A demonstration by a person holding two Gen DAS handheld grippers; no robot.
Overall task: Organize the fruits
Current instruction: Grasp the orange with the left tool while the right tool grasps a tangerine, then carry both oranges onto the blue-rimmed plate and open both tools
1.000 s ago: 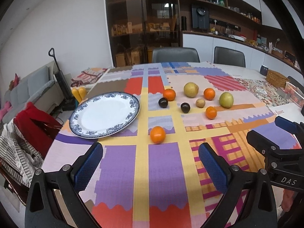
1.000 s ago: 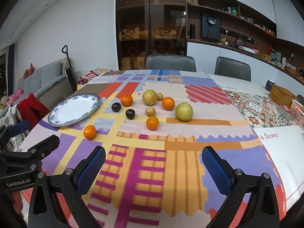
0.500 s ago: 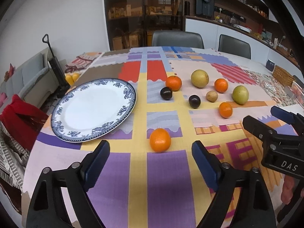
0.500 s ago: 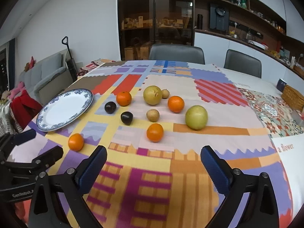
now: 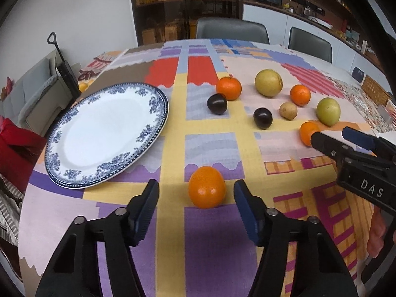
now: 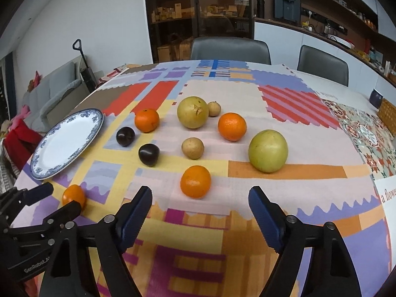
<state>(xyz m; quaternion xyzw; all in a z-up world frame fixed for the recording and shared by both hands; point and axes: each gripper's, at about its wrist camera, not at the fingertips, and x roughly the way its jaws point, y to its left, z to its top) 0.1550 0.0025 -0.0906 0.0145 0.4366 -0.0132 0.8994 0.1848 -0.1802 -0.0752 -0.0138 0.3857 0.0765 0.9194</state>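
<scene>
Light: even, indoor, overhead | Shadows: soft, short | Glare: glass cabinet [image 6: 198, 17] | Focus: sharp | Edges: heavy fisheye bending, dark vignette

table [image 6: 346, 91] | patchwork cloth [image 6: 198, 235] covers it | on cloth: plate [image 5: 104, 133], scattered fruit [image 6: 195, 182]

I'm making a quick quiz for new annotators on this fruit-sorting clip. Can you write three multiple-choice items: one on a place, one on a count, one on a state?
1. Where does the plate lie relative to the fruit?
A. left of it
B. right of it
C. under it

2. How many dark fruits are on the tablecloth?
A. one
B. two
C. four

3. How is the left gripper?
A. shut on a green fruit
B. open, an orange between its jaws
C. resting on the plate

Key: 1 A, the plate sits bare at the left. 2 B, dark fruits and. 3 B, gaps show beside both pads, though its jaws have just been closing.
</scene>
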